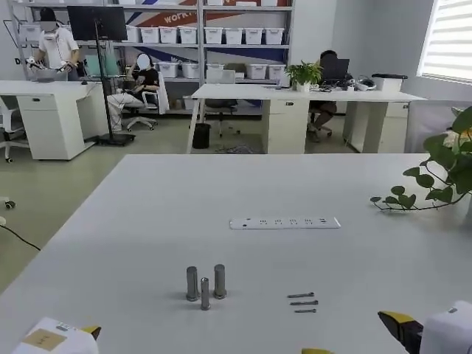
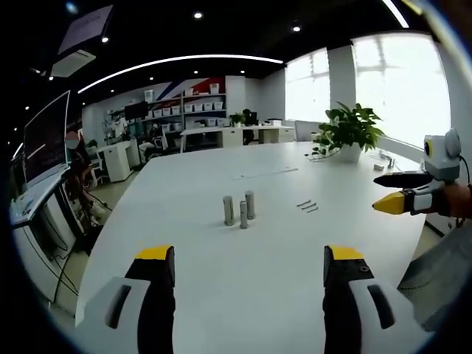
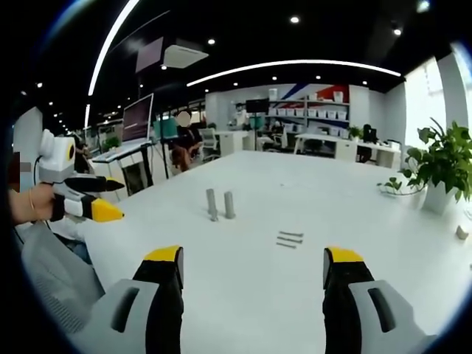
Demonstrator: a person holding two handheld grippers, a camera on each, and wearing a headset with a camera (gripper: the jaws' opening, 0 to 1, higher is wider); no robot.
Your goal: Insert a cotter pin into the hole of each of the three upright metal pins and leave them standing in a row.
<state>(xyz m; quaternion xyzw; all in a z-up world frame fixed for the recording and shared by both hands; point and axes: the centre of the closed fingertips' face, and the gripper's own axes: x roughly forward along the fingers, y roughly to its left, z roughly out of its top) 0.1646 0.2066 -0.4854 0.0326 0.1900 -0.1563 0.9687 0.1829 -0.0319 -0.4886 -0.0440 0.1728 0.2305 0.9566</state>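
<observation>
Head view, metal pins (image 1: 205, 293) upright, cotter pins (image 1: 304, 302) adj.

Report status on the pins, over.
Left gripper open, right gripper open, both empty. Three metal pins upright, bunched together. Three cotter pins lying loose beside them, none inserted. Nothing in the way.

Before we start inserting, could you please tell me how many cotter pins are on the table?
3 cotter pins, side by side on the table right of the metal pins: far, middle, near. None seems hidden.
</observation>
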